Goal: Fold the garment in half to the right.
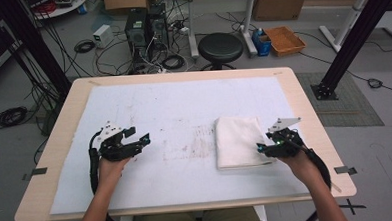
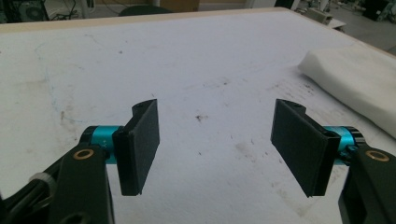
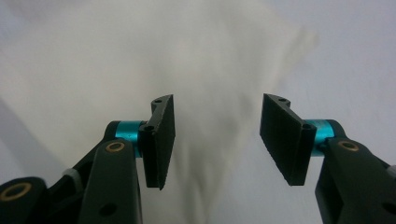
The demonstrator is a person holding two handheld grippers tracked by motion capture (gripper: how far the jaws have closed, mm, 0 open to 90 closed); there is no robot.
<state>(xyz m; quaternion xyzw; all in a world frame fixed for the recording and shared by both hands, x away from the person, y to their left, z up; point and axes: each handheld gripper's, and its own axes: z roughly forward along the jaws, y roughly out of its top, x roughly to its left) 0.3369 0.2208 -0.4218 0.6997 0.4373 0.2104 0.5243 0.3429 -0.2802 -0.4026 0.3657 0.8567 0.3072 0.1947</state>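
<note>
Lining up my right gripper on the folded cloth's near corner

Nearest me, my right gripper (image 1: pixel 264 147) hovers spread wide at the near right corner of the folded white cloth (image 1: pixel 238 140), which lies on the right half of the white mat (image 1: pixel 174 111). I'd dip low so one jaw slides under the top layers before pinching. Farther left, my left gripper (image 1: pixel 139 138) waits, jaws parted, over bare mat, well apart from the cloth.

You have even, soft overhead light on the white mat (image 1: pixel 184 116), with only faint shadows under each hand. The high view is small and slightly grainy. In the right gripper view the folded cloth (image 3: pixel 140 56) is washed out and blurred (jaws stay sharp).
</note>
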